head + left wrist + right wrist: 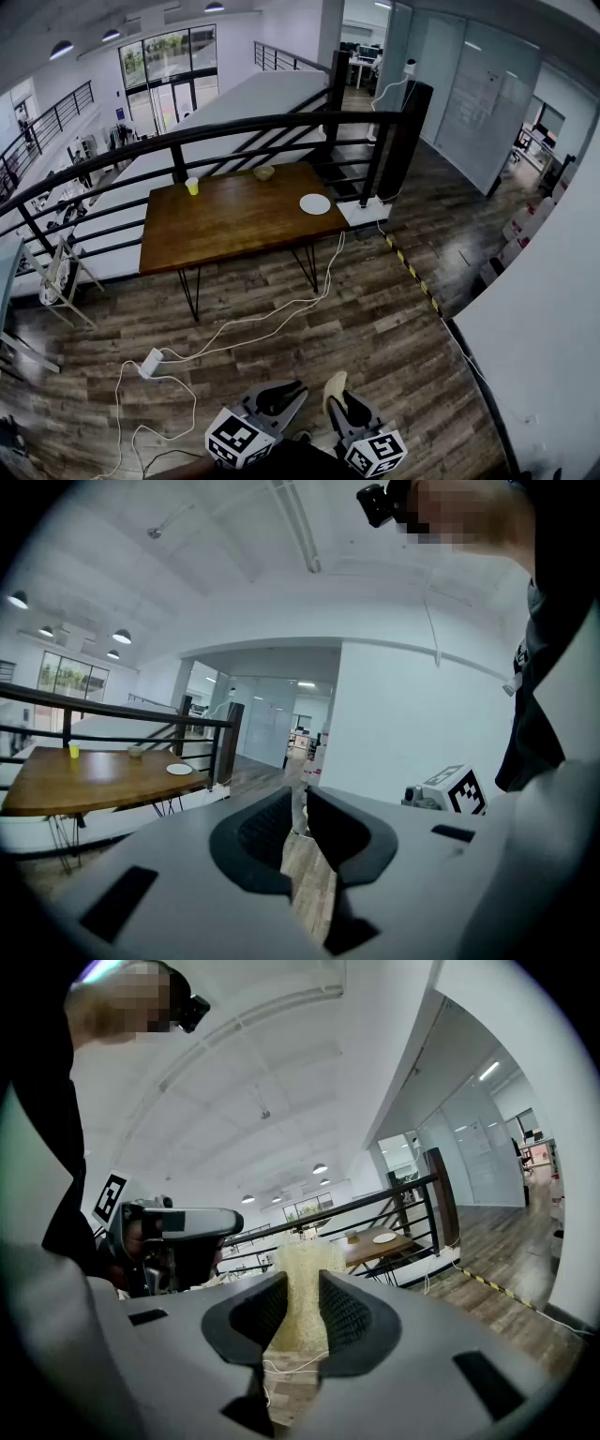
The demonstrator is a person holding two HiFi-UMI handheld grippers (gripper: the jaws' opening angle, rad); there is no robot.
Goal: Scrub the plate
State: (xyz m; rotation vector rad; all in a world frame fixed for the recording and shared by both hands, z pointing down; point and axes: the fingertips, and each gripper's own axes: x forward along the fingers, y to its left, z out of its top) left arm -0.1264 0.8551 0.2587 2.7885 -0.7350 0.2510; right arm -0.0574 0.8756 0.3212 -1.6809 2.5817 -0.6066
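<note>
A white plate lies near the right end of a brown wooden table, far ahead of me across the floor. It shows small in the left gripper view as the plate and in the right gripper view as the plate. My right gripper is low at the view's bottom, shut on a pale yellow scrubbing sponge that sticks out past the jaws. My left gripper is beside it, jaws nearly together with nothing between them. Both grippers are well short of the table.
A yellow cup and a small bowl stand at the table's far edge. A black railing runs behind the table. A white cable and power strip lie on the wood floor. Yellow-black tape marks the floor at right.
</note>
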